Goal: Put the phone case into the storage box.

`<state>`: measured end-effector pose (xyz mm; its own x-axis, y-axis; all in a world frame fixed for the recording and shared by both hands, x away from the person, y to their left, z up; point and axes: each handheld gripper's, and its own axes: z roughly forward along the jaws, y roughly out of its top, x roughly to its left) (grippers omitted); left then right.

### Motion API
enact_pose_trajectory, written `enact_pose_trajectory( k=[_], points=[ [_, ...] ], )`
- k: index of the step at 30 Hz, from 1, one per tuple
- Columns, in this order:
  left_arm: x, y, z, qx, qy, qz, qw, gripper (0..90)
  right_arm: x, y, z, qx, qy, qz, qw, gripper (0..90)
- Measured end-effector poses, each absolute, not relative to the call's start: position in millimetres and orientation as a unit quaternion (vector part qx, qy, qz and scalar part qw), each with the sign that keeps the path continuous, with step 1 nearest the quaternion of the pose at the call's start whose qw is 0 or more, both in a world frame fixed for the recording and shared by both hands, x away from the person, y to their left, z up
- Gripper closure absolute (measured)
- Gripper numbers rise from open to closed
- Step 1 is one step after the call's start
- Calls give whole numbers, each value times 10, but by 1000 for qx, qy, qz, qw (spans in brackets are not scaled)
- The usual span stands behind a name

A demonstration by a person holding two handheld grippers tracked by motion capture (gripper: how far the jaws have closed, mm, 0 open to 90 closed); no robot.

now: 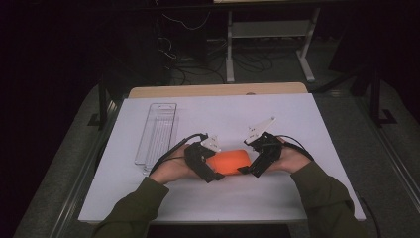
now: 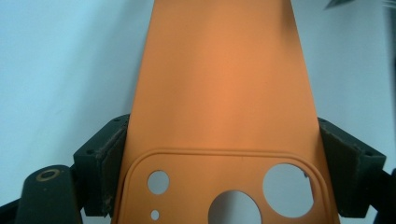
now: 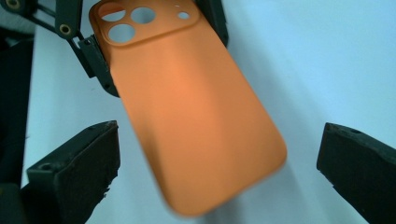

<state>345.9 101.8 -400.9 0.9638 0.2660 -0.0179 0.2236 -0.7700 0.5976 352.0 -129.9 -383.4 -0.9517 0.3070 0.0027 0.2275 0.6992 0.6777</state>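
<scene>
Left gripper pinches the camera-cutout end of the flat orange silicone phone case, held just above the white table. Right gripper has jaws spread wide either side of the case's plain end, not touching yet. Looks like a handover or two-handed grab; next, right needs to close in & clamp. Clear plastic tray, far left, looks empty.

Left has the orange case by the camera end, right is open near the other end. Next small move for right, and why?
Probably ease the right gripper forward around the phone case's free end, then close. Its jaws stand wide apart, touching nothing, while the left gripper clamps the camera-cutout end.
</scene>
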Motion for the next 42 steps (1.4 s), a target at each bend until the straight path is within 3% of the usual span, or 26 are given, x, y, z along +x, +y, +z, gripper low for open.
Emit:
enact_pose_trajectory(
  k=[11, 18, 22, 42],
  points=[
    [3521, 1104, -4031, 910, 245, 65, 328, 156, 3471, -1468, -3933, 258, 888, 375, 69, 0],
    [3526, 1126, -4011, 896, 266, 77, 347, 155, 3415, -1550, -4040, 310, 869, 377, 81, 0],
    [3536, 1151, -4011, 894, 276, 81, 344, 155, 3343, -1563, -4086, 333, 850, 392, 113, 0],
    [3535, 1172, -4013, 889, 280, 74, 355, 155, 3314, -1518, -4255, 387, 821, 399, 130, 0]
  ],
)
